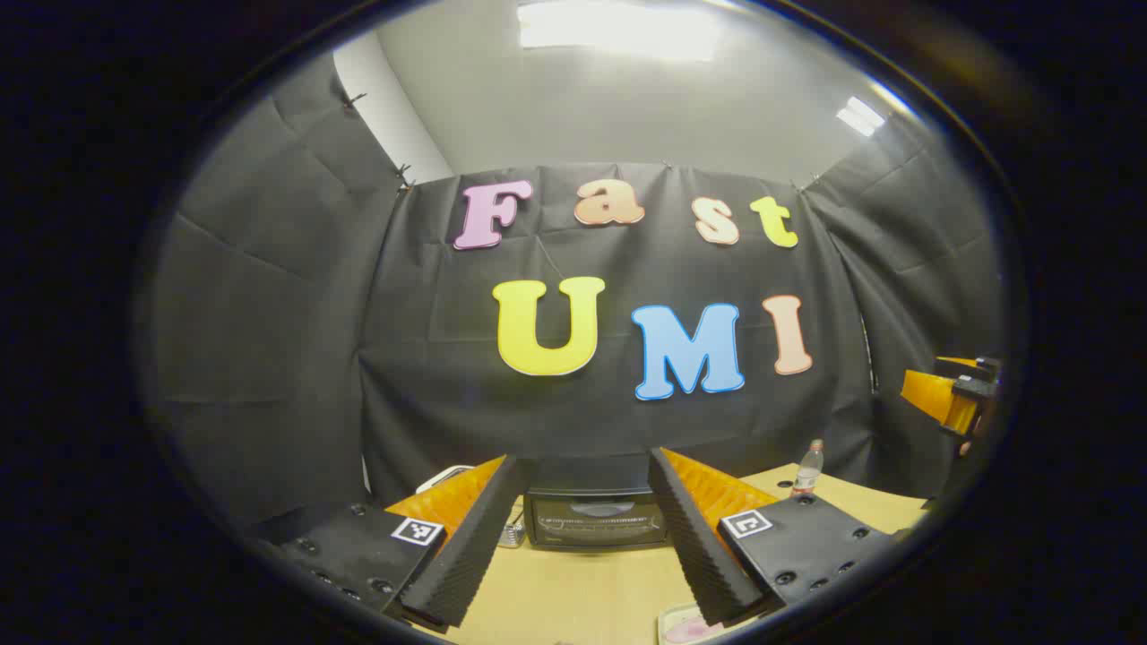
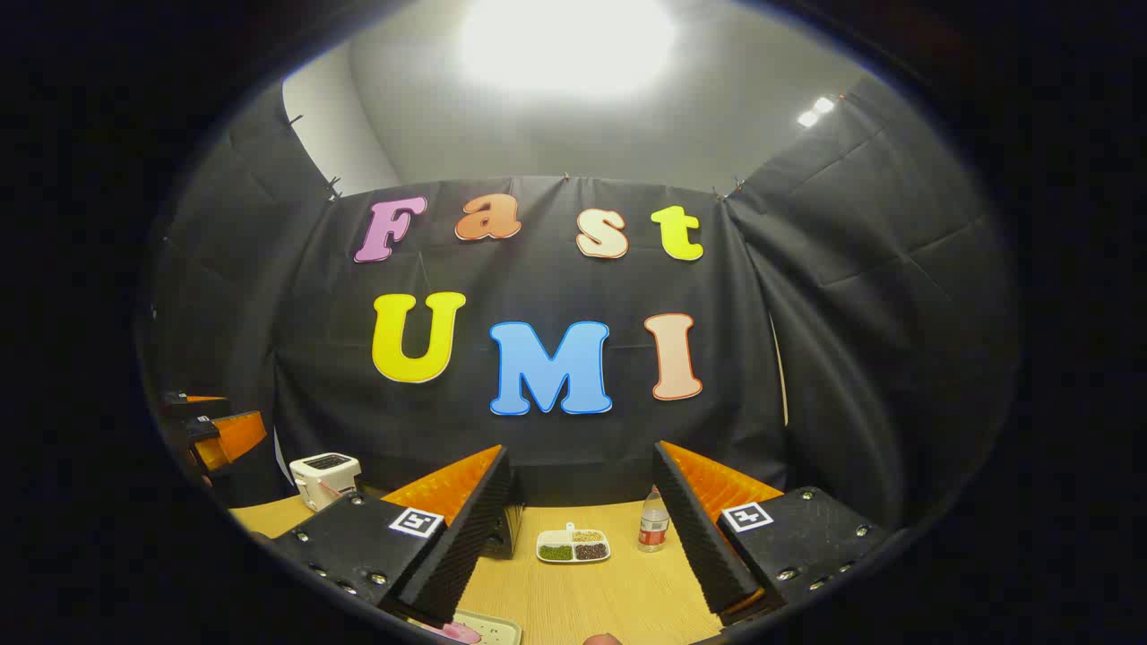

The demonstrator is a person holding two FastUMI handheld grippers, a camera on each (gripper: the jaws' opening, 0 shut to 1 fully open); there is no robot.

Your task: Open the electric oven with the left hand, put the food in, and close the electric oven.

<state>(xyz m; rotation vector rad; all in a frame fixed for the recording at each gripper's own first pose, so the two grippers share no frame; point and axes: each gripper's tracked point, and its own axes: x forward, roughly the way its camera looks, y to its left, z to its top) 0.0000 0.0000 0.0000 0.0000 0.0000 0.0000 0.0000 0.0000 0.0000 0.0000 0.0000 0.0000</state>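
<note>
Both grippers stand with their jaws spread wide and nothing between them. In the left gripper view the left gripper (image 1: 582,537) fills the bottom centre of the frame, its two fingers running up and slightly inward. Framed in the gap between them, farther back on the wooden table (image 1: 591,591), sits the one electric oven (image 1: 596,515), its door shut; its sides are hidden behind the fingers, so only the front glass and top edge can be read. At the bottom edge, just by the right-hand finger, a corner of a pale plate (image 1: 685,625) with something pink on it is cut off, and what the food is cannot be told. One clear bottle (image 1: 808,468) stands at lower right on the table. At the far right edge the other gripper shows in part, too clipped to judge.

In the right gripper view the right gripper (image 2: 582,528) likewise opens wide at bottom centre. Between its fingers lie one small divided dish (image 2: 573,546) with three compartments of grains or beans, and beside it the bottle (image 2: 653,521), partly covered by the right-hand finger. A dark box edge (image 2: 509,524), probably the oven, peeks from behind the left-hand finger, mostly hidden. One white toaster (image 2: 324,477) stands at lower left. The plate (image 2: 479,629) is cut off at the bottom edge.
</note>
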